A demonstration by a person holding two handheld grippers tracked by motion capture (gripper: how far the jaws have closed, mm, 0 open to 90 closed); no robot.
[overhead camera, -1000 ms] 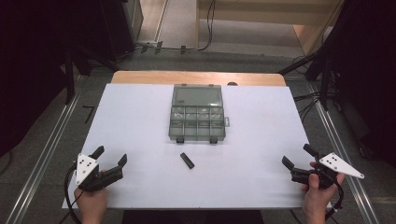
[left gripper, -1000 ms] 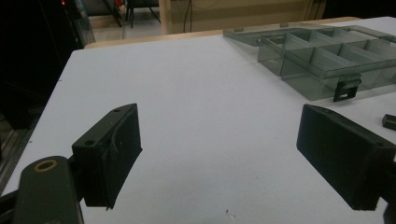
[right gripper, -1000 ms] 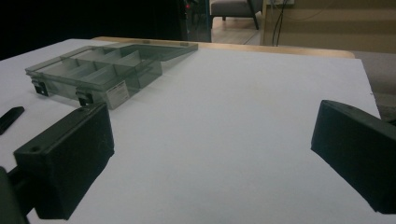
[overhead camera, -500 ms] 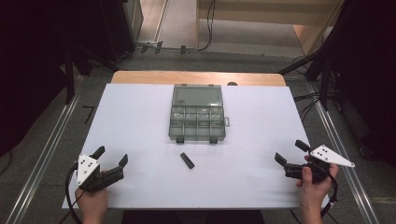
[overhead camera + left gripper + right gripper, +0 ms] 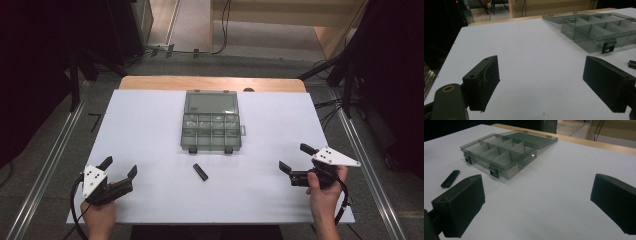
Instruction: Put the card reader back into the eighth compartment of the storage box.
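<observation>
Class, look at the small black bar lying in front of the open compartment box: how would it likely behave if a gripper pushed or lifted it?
The small black bar looks rigid and flat, so it would probably slide on the white table, not roll. Being low-lying, it may be awkward to pinch.

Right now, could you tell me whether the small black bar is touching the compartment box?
Apart. The high view shows bare white table between the small black bar and the compartment box.
</observation>
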